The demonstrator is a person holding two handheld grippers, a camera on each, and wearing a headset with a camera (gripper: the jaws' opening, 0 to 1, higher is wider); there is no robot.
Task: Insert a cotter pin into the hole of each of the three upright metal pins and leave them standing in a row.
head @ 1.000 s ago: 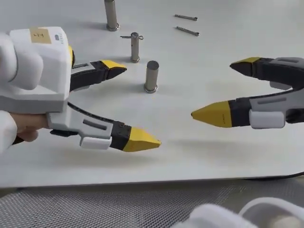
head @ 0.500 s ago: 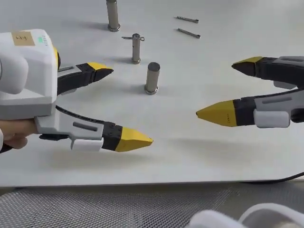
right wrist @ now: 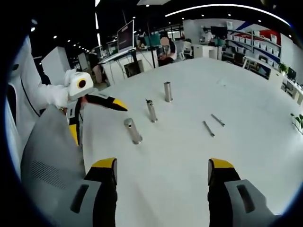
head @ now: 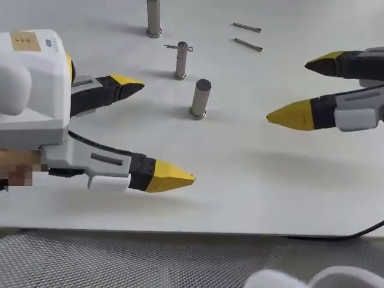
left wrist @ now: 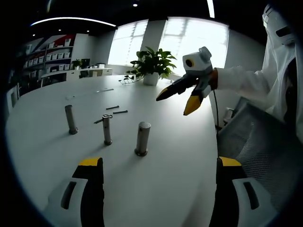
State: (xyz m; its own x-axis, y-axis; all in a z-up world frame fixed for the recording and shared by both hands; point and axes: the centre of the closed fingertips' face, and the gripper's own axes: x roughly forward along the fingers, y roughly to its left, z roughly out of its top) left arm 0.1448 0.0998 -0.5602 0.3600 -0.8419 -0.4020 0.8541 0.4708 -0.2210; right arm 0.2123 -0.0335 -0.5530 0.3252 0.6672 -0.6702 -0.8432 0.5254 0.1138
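Observation:
Three upright metal pins stand in a slanting row on the white table: the far pin (head: 154,18), the middle pin (head: 181,60) with a cotter pin through its top, and the near pin (head: 200,99). Two loose cotter pins (head: 247,27) (head: 248,44) lie to the right of them. My left gripper (head: 159,132) is open and holds nothing, to the left of the near pin. The right gripper (head: 295,90) is open too, right of the row. The left gripper view shows the row (left wrist: 107,129) ahead; the right gripper view shows the loose cotter pins (right wrist: 207,128) ahead.
The table's front edge (head: 192,228) runs below the grippers, with grey mesh (head: 120,258) under it. A cable (head: 360,231) leaves at the lower right. A potted plant (left wrist: 151,66) stands at the table's far end in the left gripper view.
The right gripper has moved up and away, closer to the loose cotter pins. The left gripper drew back slightly to the left. The head camera shifted a little.

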